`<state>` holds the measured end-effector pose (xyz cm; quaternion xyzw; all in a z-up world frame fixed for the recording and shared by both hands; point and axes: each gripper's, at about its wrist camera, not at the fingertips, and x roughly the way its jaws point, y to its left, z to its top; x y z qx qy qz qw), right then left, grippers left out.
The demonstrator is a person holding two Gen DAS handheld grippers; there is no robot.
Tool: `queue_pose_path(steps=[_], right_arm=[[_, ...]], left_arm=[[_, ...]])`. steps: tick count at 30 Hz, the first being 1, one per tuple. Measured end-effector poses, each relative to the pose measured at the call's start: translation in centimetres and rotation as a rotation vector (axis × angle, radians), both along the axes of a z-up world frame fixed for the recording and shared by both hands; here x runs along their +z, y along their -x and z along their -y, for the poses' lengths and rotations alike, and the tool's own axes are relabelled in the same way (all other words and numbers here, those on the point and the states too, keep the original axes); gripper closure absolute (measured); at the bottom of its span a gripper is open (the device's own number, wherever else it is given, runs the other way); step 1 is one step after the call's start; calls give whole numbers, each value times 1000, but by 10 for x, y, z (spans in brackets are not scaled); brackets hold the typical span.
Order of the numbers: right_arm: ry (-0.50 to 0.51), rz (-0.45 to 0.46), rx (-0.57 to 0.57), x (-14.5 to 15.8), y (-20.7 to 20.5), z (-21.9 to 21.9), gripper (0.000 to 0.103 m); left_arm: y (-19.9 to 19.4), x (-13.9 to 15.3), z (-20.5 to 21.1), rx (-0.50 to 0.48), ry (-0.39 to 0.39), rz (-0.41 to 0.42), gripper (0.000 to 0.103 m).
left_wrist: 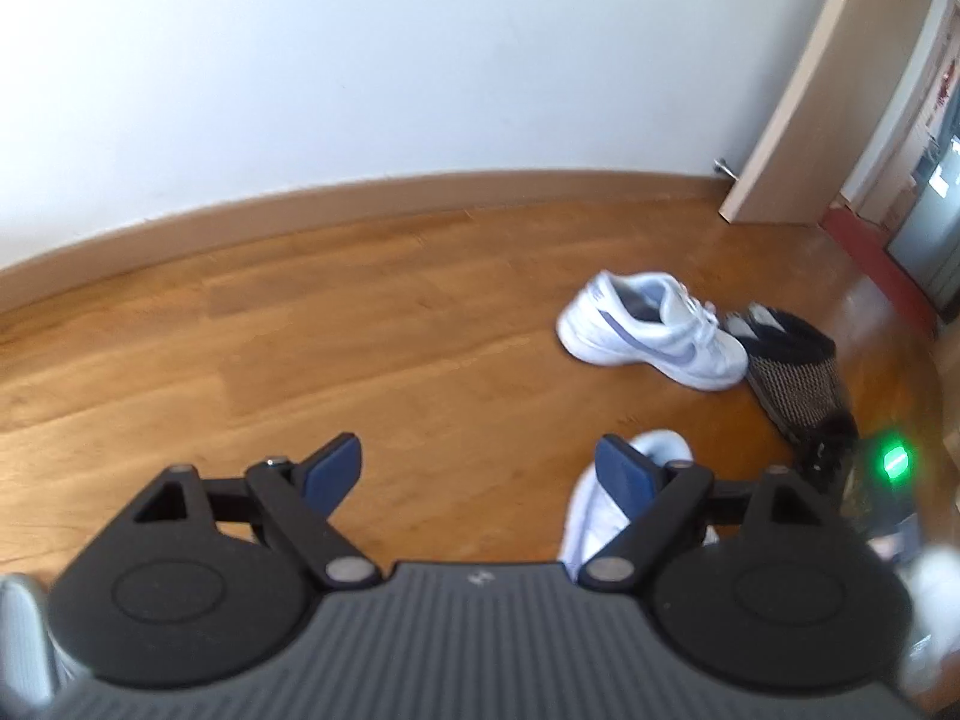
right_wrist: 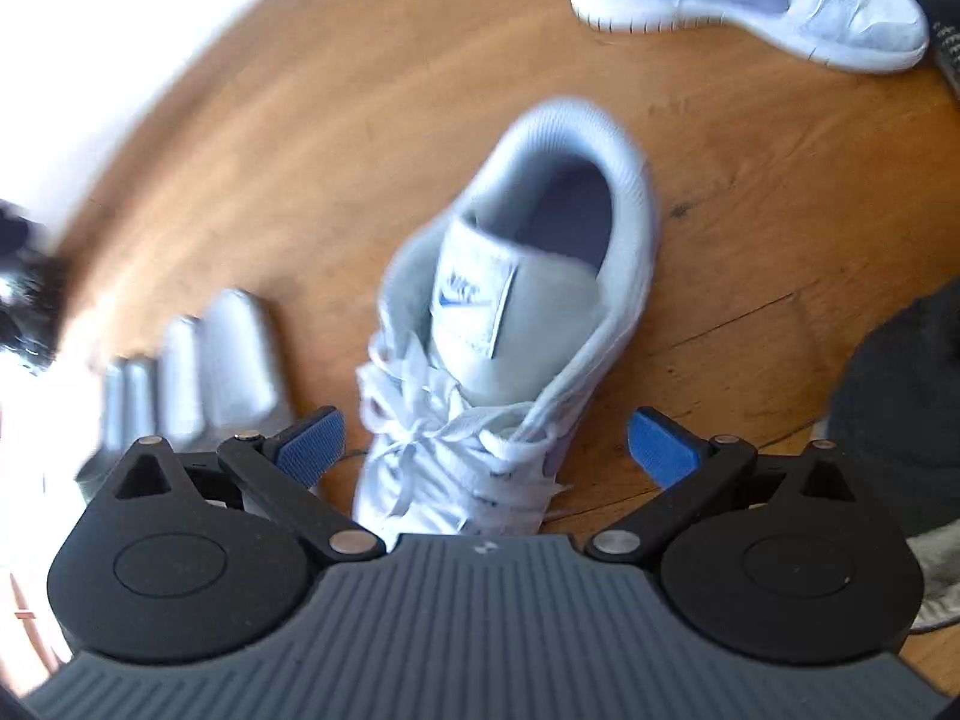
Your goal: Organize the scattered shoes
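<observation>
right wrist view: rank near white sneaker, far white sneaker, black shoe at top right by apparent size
1. Near white sneaker, largest, though it sits closest to the camera.
2. Far white sneaker, cropped by the top edge.
3. Black shoe, only a sliver in frame, so its true size is unsure.

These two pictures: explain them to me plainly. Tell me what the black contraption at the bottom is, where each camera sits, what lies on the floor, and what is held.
Each black contraption is a hand-held two-finger gripper with a camera looking along its blue-padded fingers. The left gripper is open over bare wooden floor. Beyond it a white sneaker lies beside a black mesh shoe. The right gripper is open too, with the second white sneaker between its fingers but not pinched. Neither holds anything. Both pictures are blurred.
</observation>
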<state>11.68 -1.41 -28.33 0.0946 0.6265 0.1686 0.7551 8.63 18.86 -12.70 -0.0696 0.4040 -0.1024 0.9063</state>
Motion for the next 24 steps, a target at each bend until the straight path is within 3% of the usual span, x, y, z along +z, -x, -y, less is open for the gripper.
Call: queue_pose_path(steps=[5,8,13,20,24], right_arm=[[46,149,195,-29,11,-32,6],[-30,194,354,-26,13,-43,13],[-70,202,383,-25,18,-76,14],[-146,248,572,-29,14,-110,14],[-154,206,549,-26,3,-108,8]], left_arm=[[4,-5,0,-12,-40,0,18],[9,-7,-10,-17,-43,-15,18],[10,-12,-22,12,-43,-43,18],[9,0,-26,16,-43,-28,18],[4,-1,-24,30,-36,-23,18]])
